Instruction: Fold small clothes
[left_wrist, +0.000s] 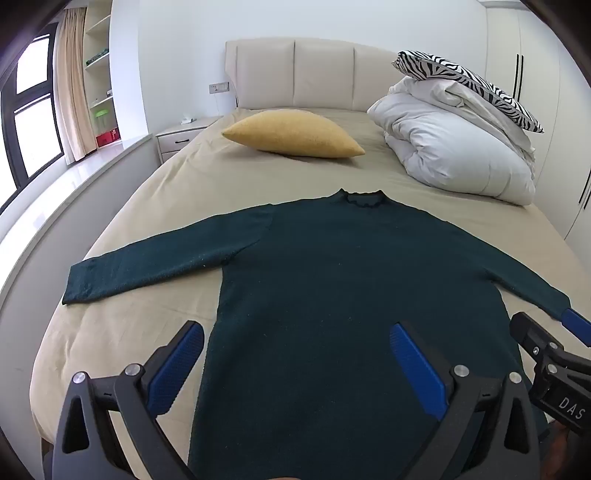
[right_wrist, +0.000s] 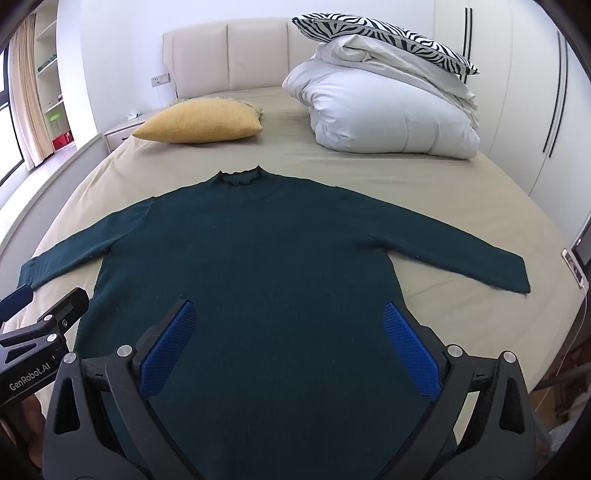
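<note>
Dark green sweater (left_wrist: 332, 266) lies flat on the bed (left_wrist: 184, 192), front down or up not clear, collar toward the headboard (left_wrist: 295, 74), both sleeves spread out to the sides. Left tool (left_wrist: 295, 369) over the hem area, jaws wide apart, nothing between the pads. Right tool (right_wrist: 291, 347) beside it, also spread wide, empty. Yellow pillow (left_wrist: 291, 134) and folded duvet (left_wrist: 450, 147) well beyond the collar.
</note>
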